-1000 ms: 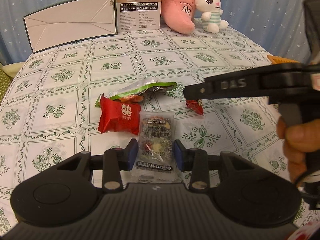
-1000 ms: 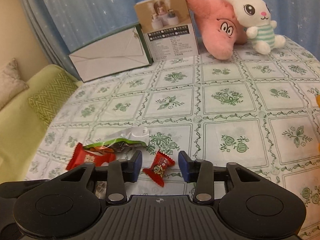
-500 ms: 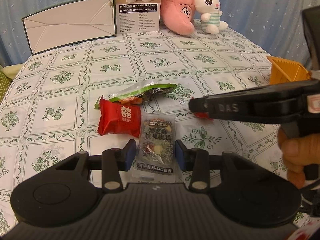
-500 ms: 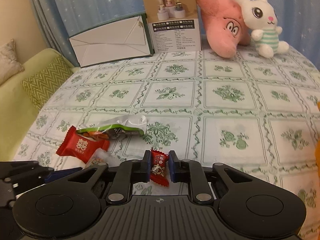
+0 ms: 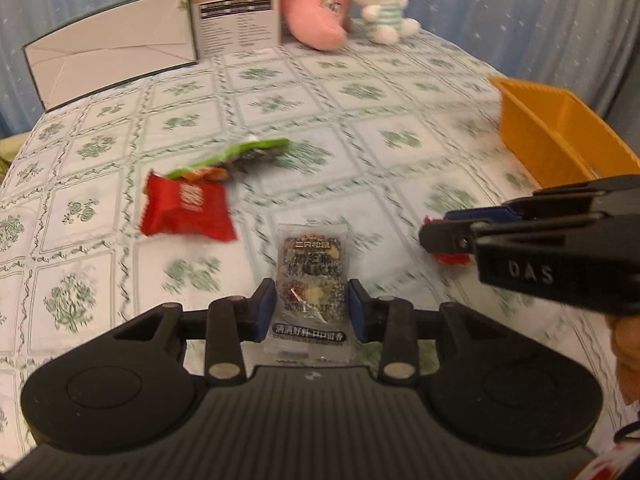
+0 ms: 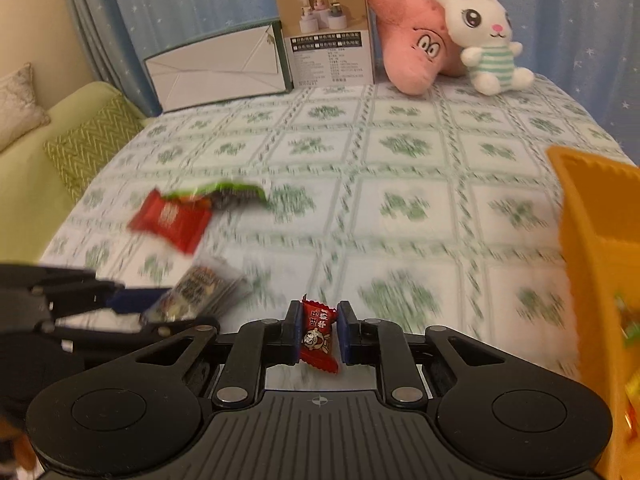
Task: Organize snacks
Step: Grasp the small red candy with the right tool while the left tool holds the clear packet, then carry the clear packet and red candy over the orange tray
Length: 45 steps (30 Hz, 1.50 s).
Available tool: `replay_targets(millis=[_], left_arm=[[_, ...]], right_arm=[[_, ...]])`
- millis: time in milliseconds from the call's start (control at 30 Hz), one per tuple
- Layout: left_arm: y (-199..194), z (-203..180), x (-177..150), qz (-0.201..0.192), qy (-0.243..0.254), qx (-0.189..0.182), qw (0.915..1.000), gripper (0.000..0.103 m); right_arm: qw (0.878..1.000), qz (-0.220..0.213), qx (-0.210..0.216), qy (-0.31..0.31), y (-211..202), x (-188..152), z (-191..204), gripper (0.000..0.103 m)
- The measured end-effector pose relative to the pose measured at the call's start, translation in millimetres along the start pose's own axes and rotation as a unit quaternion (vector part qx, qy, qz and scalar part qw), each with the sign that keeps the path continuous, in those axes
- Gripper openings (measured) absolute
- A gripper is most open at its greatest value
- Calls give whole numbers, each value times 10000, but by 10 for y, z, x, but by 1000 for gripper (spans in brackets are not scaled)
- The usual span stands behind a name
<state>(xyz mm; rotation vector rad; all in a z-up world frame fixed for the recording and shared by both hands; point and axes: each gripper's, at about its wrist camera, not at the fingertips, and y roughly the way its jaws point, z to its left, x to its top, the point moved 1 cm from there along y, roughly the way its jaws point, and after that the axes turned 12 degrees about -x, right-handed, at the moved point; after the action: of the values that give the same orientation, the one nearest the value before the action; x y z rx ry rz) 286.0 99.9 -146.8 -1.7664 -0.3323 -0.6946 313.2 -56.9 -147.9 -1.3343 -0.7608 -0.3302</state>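
My right gripper (image 6: 319,334) is clamped tight on a small red candy (image 6: 318,335), lifted clear of the green-patterned tablecloth (image 6: 400,168), with the orange bin (image 6: 592,240) at three o'clock. My left gripper (image 5: 312,312) has a clear nut-bar packet (image 5: 312,280) between its blue pads, both touching the wrapper's sides. A red packet (image 5: 184,210) and a green wrapper (image 5: 236,154) lie at ten o'clock.

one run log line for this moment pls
left claw: shut on clear nut packet | right claw: shut on red candy | orange bin: right
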Motion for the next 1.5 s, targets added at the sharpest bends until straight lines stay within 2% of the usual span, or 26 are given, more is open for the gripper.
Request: replay_targets(millis=[267,667,867,1100,1333,1500], left_arm=[[-163,-256,-306,11,79,26,10000,35],[-151,-309,-354,-226,112,117,9996,37],[-151,-347,-378,-314,115,175,9993,34],[-196,-499,-429,-368,-141,226,9990,34],[-500,-800,-451,-616,-538,178,9965,34],[-767,-1102,-403,-825,-615,128,9946,34]], right_arm=[[9996,-109,-158,-211,-307,-451,-121,18],[9972,-357,-388,-539,-375,-627,-52,19],[9982,-336,-373,-338,-423,-651,-77,19],[9973,-561,-472,-71,-707,-669,-171,19],[9959,-628,-628,172,-1104,-719,-357,19],[9943,-703,-721,337,-1443,-750,-472,19]])
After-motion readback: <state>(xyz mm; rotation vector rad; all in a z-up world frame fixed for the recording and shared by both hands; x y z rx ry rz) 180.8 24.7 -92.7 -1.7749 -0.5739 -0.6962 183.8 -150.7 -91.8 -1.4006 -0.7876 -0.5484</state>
